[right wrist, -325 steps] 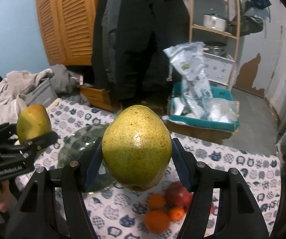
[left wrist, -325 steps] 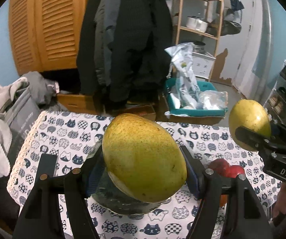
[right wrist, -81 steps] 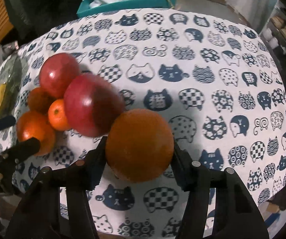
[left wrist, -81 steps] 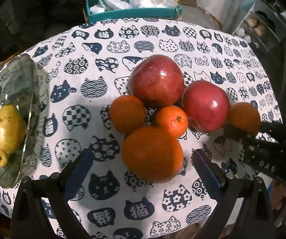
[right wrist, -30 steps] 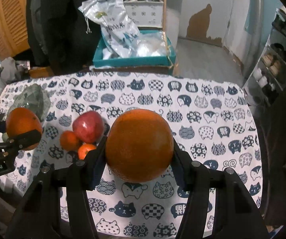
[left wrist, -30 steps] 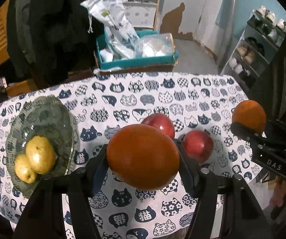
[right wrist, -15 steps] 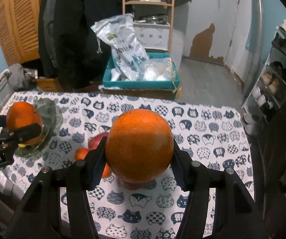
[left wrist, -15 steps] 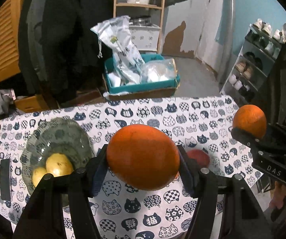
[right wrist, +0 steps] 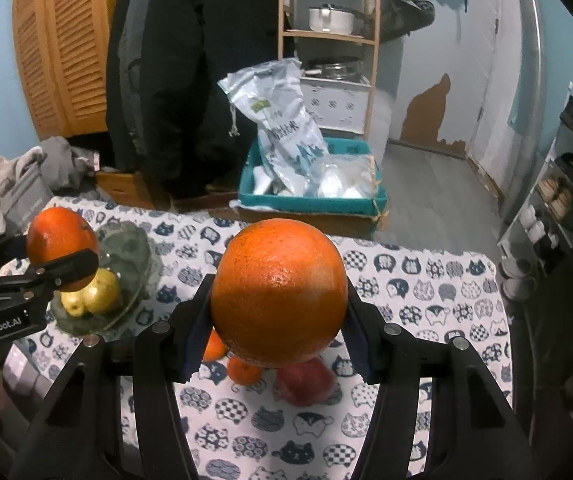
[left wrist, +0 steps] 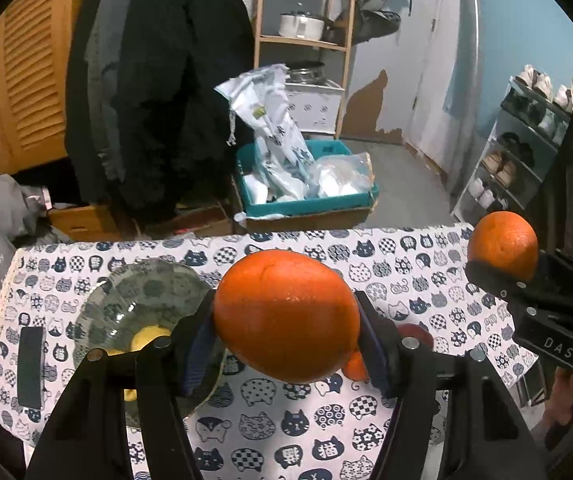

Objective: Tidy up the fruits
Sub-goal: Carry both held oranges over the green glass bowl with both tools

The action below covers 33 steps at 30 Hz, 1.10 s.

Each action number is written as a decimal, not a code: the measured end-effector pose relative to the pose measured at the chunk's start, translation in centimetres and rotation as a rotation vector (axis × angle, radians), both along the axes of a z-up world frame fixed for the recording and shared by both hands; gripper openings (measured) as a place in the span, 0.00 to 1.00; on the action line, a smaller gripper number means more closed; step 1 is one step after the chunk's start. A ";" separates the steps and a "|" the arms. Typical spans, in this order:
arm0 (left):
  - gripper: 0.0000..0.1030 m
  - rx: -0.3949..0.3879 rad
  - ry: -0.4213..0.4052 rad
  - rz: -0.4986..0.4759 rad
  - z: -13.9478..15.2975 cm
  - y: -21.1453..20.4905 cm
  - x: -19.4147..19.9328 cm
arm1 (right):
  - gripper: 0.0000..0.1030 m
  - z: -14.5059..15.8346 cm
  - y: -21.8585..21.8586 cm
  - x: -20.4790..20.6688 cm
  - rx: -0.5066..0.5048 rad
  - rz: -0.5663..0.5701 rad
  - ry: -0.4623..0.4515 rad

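Carrying: left gripper (left wrist: 286, 316) and right gripper (right wrist: 278, 296) each clamp an orange; next, lower both into glass bowl (right wrist: 126, 256).

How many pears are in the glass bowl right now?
2. Both pears lie side by side in the glass bowl, partly behind the left tool and its orange. More could be hidden there.
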<state>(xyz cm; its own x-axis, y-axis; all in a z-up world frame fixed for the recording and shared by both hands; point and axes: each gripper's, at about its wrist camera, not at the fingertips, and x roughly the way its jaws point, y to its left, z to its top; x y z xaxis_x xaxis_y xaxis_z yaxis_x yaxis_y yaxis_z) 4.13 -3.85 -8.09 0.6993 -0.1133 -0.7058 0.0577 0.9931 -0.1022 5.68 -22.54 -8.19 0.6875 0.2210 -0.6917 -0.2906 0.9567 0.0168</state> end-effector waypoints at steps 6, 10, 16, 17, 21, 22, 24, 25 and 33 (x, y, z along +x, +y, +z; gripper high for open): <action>0.64 0.000 -0.017 0.037 0.5 1.9 -0.1 | 0.56 0.8 2.1 0.7 0.009 0.028 -0.009; 0.64 -0.001 -0.021 0.069 0.7 3.5 -0.1 | 0.56 1.2 3.7 1.2 0.013 0.047 -0.013; 0.64 -0.004 -0.027 0.118 0.9 6.2 -0.1 | 0.56 1.5 6.5 2.1 0.017 0.079 -0.013; 0.64 -0.005 -0.027 0.127 0.9 6.7 -0.1 | 0.56 1.5 6.9 2.1 0.018 0.084 -0.013; 0.64 -0.016 -0.027 0.162 0.9 8.7 -0.2 | 0.56 1.5 9.1 2.9 0.018 0.112 -0.011; 0.64 -0.017 -0.027 0.169 0.9 9.2 -0.2 | 0.56 1.5 9.9 3.1 0.017 0.120 -0.010; 0.64 -0.015 -0.025 0.189 0.7 10.3 -0.2 | 0.56 1.4 11.1 3.4 0.012 0.135 -0.008; 0.64 -0.014 -0.023 0.198 0.7 10.7 -0.2 | 0.56 1.4 11.7 3.6 0.011 0.143 -0.007; 0.64 -0.009 -0.002 0.275 -0.3 14.9 -0.2 | 0.56 0.3 16.8 5.3 0.027 0.215 0.040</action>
<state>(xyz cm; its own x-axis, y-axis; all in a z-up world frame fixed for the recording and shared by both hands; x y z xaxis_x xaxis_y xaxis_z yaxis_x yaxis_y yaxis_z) 3.91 11.08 -8.42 0.7060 0.0750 -0.7042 -0.2138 0.9705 -0.1110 11.00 -5.78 -7.93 0.5949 0.3783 -0.7092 -0.4867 0.8717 0.0567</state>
